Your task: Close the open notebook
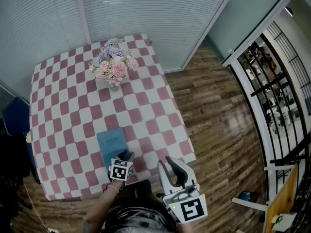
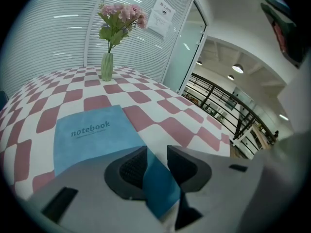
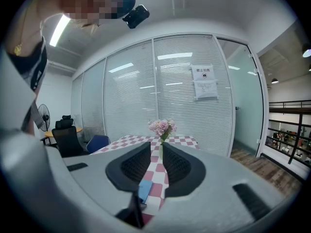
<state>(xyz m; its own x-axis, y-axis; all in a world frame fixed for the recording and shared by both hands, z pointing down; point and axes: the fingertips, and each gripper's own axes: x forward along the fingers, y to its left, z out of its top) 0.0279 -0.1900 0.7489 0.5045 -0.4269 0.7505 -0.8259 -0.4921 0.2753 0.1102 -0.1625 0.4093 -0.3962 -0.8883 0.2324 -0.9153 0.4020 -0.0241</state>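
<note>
A blue notebook (image 1: pixel 112 143) lies closed on the pink-and-white checkered table (image 1: pixel 68 106), near its front edge. In the left gripper view its cover (image 2: pixel 90 135) reads "notebook". My left gripper (image 1: pixel 125 155) sits at the notebook's near edge. Its jaws (image 2: pixel 156 166) stand apart, with the near corner of the cover between them. My right gripper (image 1: pixel 165 161) hovers off the table's front edge, to the right of the notebook. Its jaws (image 3: pixel 156 161) are slightly parted with nothing between them. The notebook (image 3: pixel 144 188) shows small below them.
A vase of pink flowers (image 1: pixel 113 67) stands at the table's far side. A blue chair (image 1: pixel 14 115) is at the table's left. Wood floor and a black railing (image 1: pixel 277 101) lie to the right. White blinds close off the back.
</note>
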